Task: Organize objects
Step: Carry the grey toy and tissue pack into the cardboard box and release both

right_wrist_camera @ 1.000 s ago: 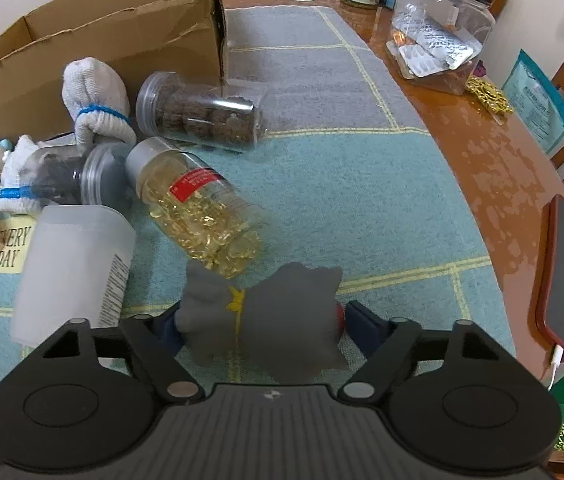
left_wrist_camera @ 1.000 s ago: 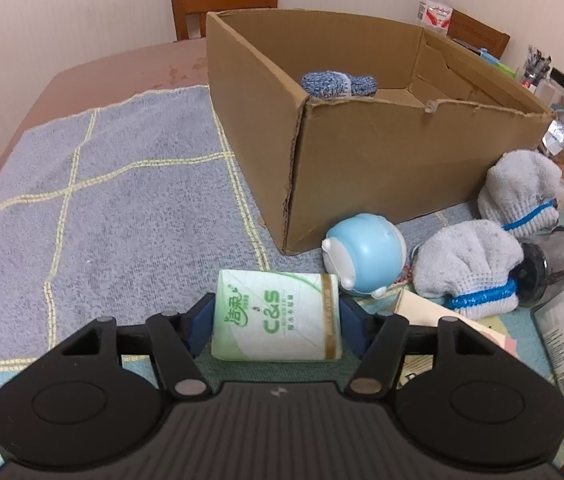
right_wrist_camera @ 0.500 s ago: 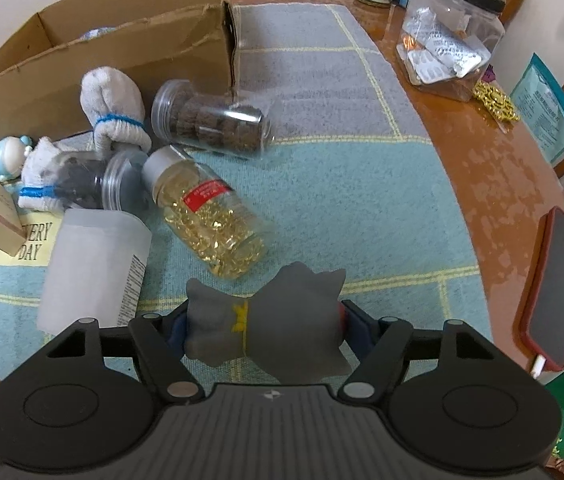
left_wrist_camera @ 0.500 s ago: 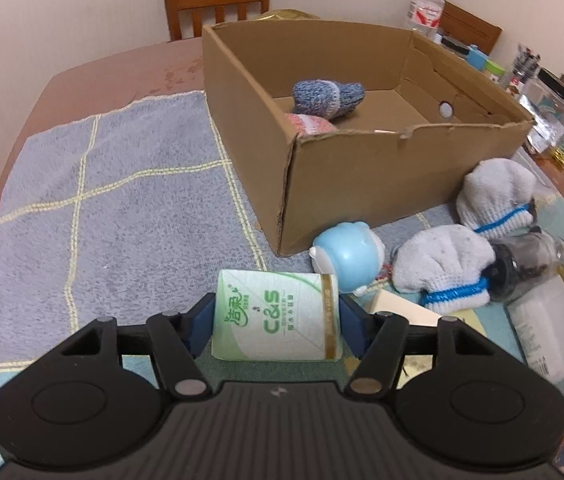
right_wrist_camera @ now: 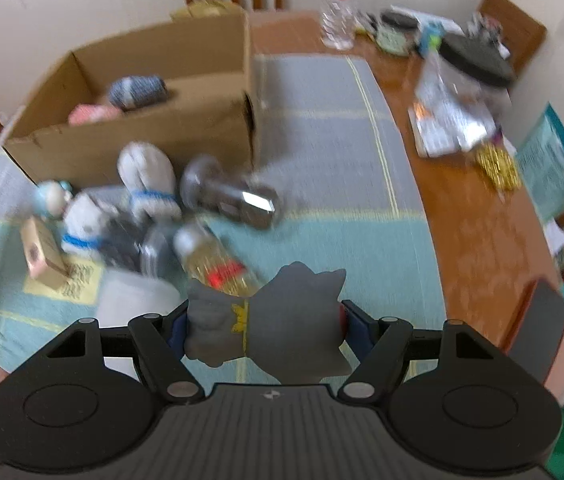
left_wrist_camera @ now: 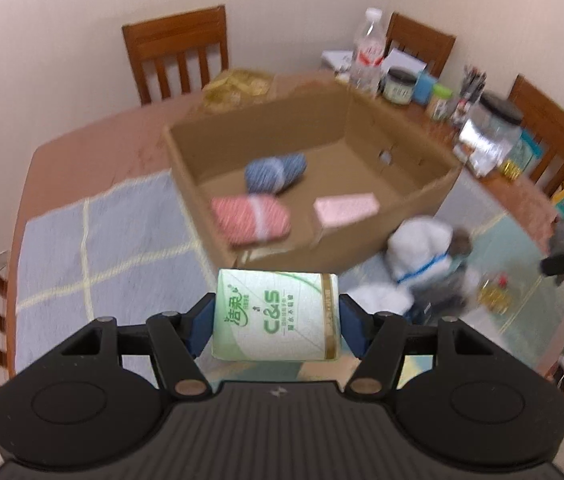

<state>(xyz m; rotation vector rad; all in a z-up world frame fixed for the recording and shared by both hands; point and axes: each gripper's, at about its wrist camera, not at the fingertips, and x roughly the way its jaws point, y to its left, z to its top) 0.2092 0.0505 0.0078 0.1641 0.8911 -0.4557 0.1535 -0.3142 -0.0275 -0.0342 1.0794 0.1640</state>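
Mid-carry above the counter [left_wrist_camera: 81, 140]: left claw [left_wrist_camera: 277, 316] clamped on a tissue pack [left_wrist_camera: 275, 316], right claw [right_wrist_camera: 261, 328] gripping a grey plush toy [right_wrist_camera: 277, 328], cardboard box [left_wrist_camera: 402, 148] at twelve o'clock awaiting, likely, both drops inside.

Wooden table [right_wrist_camera: 478, 220] w/ grey-and-teal towel mat [right_wrist_camera: 338, 128] over most of it. Cardboard box [right_wrist_camera: 185, 136] upper left on mat; jars, white gloves & a small carton jumbled below it. Phone [right_wrist_camera: 538, 328] at right edge; water bottle [right_wrist_camera: 336, 4] at top.
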